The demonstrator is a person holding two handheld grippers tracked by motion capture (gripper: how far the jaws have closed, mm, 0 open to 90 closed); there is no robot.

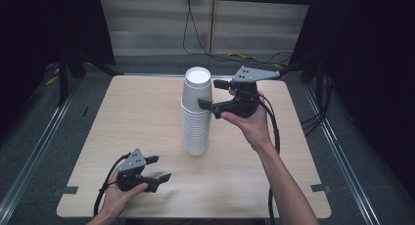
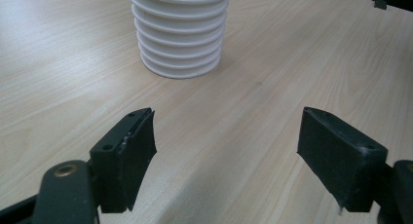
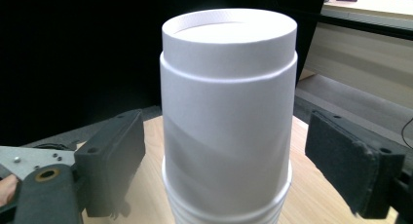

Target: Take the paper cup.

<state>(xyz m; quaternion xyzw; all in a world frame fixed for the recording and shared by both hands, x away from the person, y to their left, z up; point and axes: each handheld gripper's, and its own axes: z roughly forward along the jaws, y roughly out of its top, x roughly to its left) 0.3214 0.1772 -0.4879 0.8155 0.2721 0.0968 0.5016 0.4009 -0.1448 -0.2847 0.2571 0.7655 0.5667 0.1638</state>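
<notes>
From above, the right gripper (image 1: 213, 94) reaches the top paper cup (image 1: 197, 86) on the stack (image 1: 196, 129); the left gripper (image 2: 226, 158) waits open, stack ahead; the right gripper view shows open jaws around the cup, ready to squeeze.

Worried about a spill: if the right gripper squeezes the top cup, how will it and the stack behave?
The top cup looks thin-walled, so it may dent. The stack is tall and narrow, so it could tip if pushed sideways. Nested cups may lift together.
</notes>
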